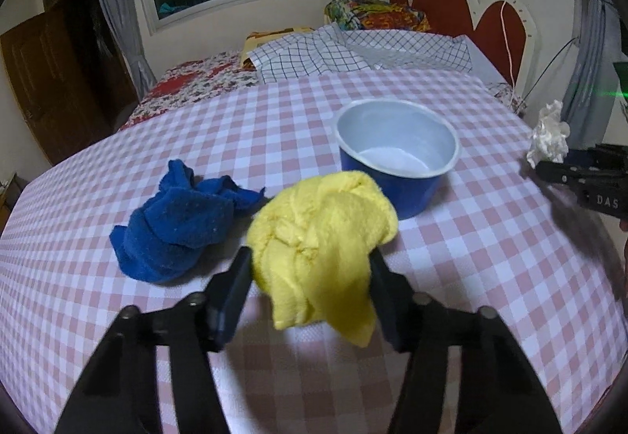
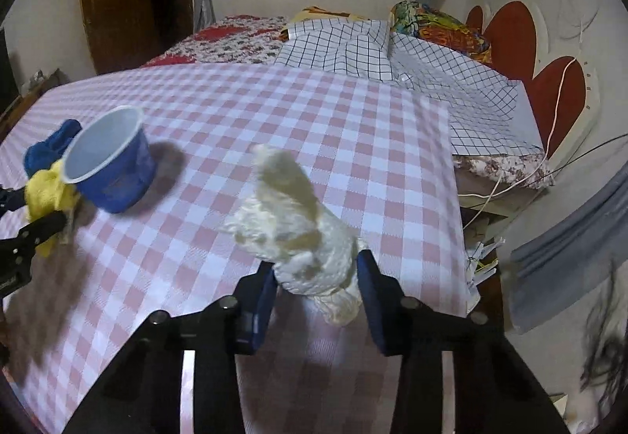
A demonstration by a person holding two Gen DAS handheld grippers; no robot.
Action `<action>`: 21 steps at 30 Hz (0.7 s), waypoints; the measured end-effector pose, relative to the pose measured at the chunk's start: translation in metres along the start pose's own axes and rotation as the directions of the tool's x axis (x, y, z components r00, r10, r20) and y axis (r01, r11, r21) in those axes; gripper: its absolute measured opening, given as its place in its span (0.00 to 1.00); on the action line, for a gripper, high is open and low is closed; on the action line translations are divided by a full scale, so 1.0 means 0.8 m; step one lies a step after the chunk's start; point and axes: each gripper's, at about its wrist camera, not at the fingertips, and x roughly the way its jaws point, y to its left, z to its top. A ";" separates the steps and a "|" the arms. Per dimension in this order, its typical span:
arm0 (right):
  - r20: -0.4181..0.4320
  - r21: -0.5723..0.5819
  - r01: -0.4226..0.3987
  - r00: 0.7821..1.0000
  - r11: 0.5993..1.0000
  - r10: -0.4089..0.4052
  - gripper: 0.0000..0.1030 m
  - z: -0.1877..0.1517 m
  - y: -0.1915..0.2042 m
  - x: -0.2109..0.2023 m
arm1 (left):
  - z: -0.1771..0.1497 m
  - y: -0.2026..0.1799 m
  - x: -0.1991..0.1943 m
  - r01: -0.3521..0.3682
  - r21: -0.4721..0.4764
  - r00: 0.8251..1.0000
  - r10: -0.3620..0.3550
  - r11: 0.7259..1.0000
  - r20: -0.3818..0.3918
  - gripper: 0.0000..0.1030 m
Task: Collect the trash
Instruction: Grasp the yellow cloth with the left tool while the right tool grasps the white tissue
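My left gripper [image 1: 310, 273] is shut on a crumpled yellow cloth [image 1: 322, 229] and holds it above the checked table, just in front of the blue bowl [image 1: 396, 155]. The bowl has a white inside with nothing in it. My right gripper [image 2: 318, 273] is shut on a crumpled white tissue [image 2: 294, 226], held above the table's right side. In the left wrist view the tissue [image 1: 547, 135] and the right gripper [image 1: 549, 167] show at the far right. In the right wrist view the bowl [image 2: 112, 163] and yellow cloth [image 2: 47, 194] show at the left.
A crumpled blue cloth [image 1: 180, 226] lies on the pink checked tablecloth [image 1: 490, 237] left of the yellow one. Behind the table is a bed [image 1: 196, 80] with a checked shirt [image 1: 314, 57] and a colourful pillow [image 1: 373, 13]. The table's right edge [image 2: 455, 178] drops to cables and clutter.
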 end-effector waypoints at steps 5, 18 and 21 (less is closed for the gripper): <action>0.036 -0.008 -0.028 0.999 1.000 0.028 0.39 -0.019 0.012 -0.029 | -0.008 0.000 -0.020 0.009 0.006 1.000 -0.009 1.000 0.014 0.50; 0.132 -0.001 -0.092 0.987 0.996 0.092 0.39 -0.083 0.043 -0.114 | -0.050 -0.003 -0.082 0.071 -0.013 0.993 -0.070 0.997 0.092 0.39; 0.145 -0.018 -0.091 0.985 0.996 0.092 0.39 -0.097 0.051 -0.130 | -0.058 -0.008 -0.088 0.106 -0.010 0.990 -0.104 0.994 0.098 0.28</action>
